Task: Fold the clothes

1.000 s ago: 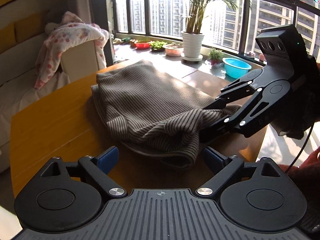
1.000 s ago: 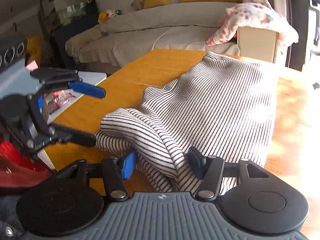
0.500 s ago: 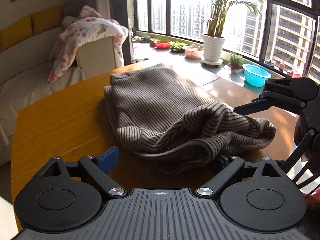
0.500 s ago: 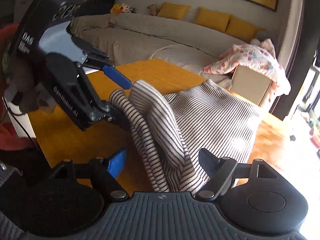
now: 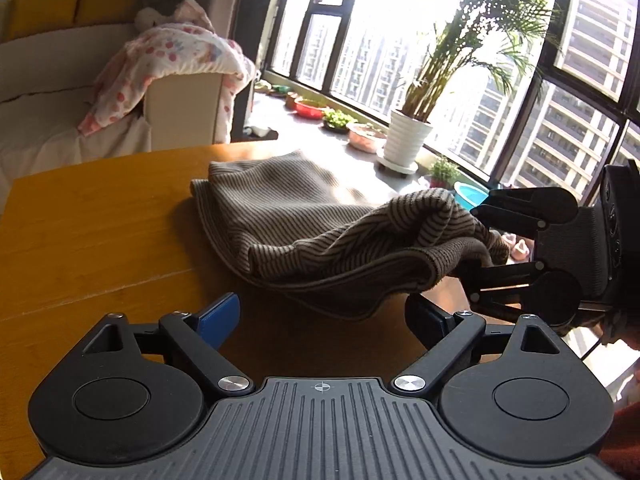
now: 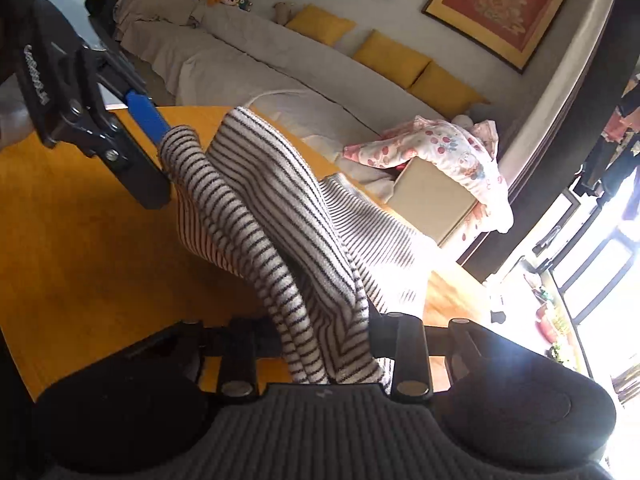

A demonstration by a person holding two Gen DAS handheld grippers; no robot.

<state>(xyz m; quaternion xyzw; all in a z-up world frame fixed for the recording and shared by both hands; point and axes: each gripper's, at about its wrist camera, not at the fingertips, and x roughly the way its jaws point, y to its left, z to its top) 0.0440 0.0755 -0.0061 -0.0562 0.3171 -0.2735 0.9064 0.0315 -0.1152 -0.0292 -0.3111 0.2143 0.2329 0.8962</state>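
One hem of the striped sweater on the table was pinched as the right gripper closed; the left gripper stood wide, empty, and apparently should grip next.

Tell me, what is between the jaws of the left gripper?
Nothing: the left gripper stands open, with only bare table between its jaws, short of the striped sweater, in the left wrist view.

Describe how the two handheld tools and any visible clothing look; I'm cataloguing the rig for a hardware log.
Both tools are matte black plastic. The left tool has a ribbed grey-black deck with a small crosshair mark, round black hubs, silver pivot screws and blue fingertip pads. The right tool is the same build; seen from the left camera its body carries round lenses. White lettering marks the left tool's side. A reddish sleeve shows.
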